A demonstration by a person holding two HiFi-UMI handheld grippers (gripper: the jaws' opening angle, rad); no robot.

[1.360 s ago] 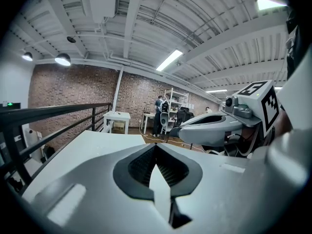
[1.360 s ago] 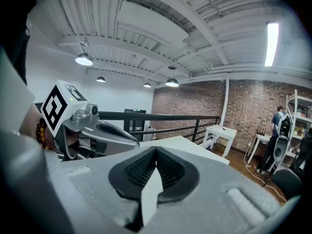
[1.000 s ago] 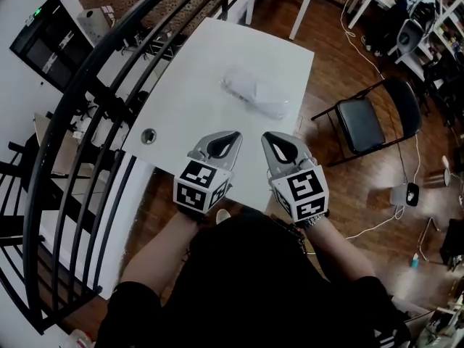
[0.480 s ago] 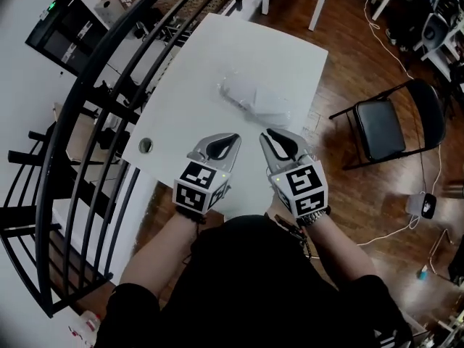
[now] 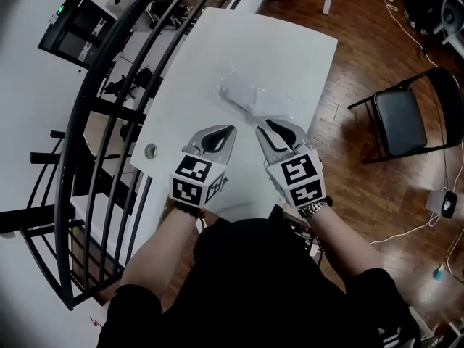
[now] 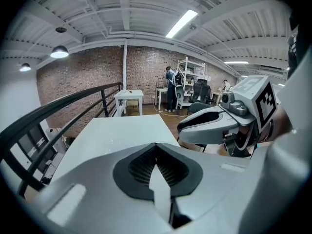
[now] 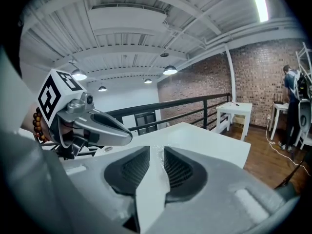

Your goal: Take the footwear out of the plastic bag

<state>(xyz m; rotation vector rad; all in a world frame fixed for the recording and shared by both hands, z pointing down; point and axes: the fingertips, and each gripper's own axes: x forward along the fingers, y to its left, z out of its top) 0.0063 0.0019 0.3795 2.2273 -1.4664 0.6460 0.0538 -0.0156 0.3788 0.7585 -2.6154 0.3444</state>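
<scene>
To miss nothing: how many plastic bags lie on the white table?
1. The plastic bag lies about midway along the white table, nearer its right edge in the head view. None seems hidden.

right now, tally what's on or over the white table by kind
grippers: 2 (left gripper, right gripper)
plastic bag: 1
total: 3
</scene>
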